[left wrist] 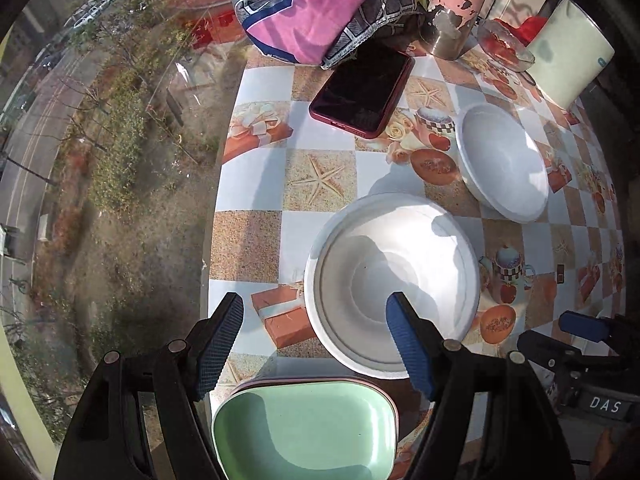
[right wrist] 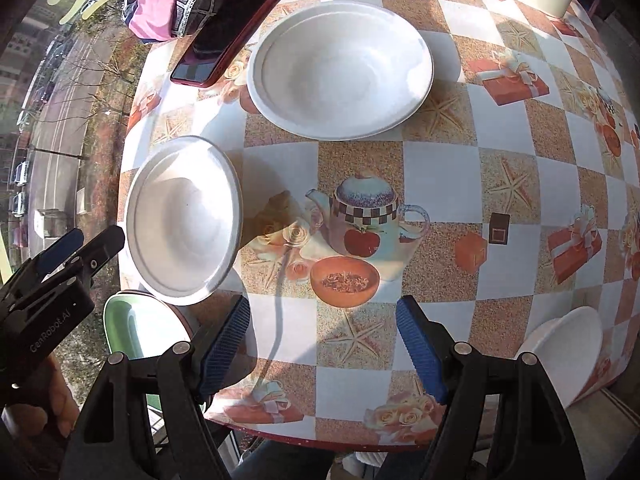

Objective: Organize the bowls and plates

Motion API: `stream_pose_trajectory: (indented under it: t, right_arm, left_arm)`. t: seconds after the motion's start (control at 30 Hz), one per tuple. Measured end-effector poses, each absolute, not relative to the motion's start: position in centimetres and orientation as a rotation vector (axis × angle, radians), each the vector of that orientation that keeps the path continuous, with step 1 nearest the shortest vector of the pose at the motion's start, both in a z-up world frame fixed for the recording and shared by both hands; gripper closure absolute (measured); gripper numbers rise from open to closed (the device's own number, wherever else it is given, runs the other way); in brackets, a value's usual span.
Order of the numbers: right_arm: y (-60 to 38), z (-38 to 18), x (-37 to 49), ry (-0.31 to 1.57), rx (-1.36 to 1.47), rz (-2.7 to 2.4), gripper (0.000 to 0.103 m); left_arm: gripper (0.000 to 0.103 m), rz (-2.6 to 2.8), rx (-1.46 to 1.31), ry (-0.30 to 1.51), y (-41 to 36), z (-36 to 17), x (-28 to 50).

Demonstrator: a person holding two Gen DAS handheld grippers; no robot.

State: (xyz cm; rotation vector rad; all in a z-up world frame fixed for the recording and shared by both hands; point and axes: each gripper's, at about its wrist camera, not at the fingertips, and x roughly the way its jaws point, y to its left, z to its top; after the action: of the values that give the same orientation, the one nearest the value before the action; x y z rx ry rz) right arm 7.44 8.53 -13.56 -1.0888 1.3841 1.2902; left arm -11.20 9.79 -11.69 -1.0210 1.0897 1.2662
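White and glossy, the near bowl [left wrist: 392,288] at lower centre of the left view looks stiff, light, slippery and probably chippable, so I'd pinch its rim, with left gripper [left wrist: 316,344] and right gripper [right wrist: 324,344] both gaping empty.

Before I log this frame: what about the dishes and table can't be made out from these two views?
- Green dish, left wrist view: near edge cut off by the frame; a pink rim beneath hints at a stack, count unclear.
- Small white bowl, right wrist view: partly hidden behind the right gripper finger.
- Metal cup, left wrist view: top cut off.
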Motion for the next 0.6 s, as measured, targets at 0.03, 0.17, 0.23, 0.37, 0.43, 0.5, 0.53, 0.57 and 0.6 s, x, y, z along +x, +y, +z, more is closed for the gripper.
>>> stream_pose_trajectory:
  t: [0.03,0.17,0.23,0.37,0.43,0.5,0.53,0.57,0.6]
  right_arm:
    - [9.0,-13.9,6.9,1.386,-1.091,1.293,0.026]
    - [10.5,-15.2,5.0,1.390,-1.111,1.299,0.026]
    - [11.0,-15.9,4.2,1.393,-1.121,1.301,0.026]
    - [11.7,-17.3,3.4,1.411,-1.123,1.287,0.026]
    - [12.2,-18.1,2.9,1.428,-1.117,1.276,0.026]
    - [12.5,-18.7,2.7,1.434,-1.113,1.267,0.026]
    - [12.6,-18.9,2.5,1.438,-1.109,1.268,0.027]
    - [12.6,-19.2,2.4,1.442,-1.108,1.269,0.027]
    - [12.7,-19.4,2.2,1.446,-1.110,1.274,0.027]
  left_arm:
    - [0.026,1.268,-1.024,1.097,10.1,-12.0,-11.4]
    - [0.026,1.262,-1.038,1.128,10.9,-13.4,-11.7]
    - [0.026,1.256,-1.043,1.144,11.1,-14.2,-11.8]
    - [0.026,1.248,-1.073,1.161,11.7,-15.4,-12.1]
    - [0.026,1.240,-1.082,1.164,12.0,-15.9,-12.1]
    - [0.026,1.234,-1.087,1.180,12.3,-16.5,-12.1]
    - [0.026,1.230,-1.092,1.187,12.3,-16.8,-12.2]
    - [0.026,1.223,-1.101,1.193,12.4,-17.1,-12.2]
    - [0.027,1.217,-1.111,1.198,12.4,-17.4,-12.2]
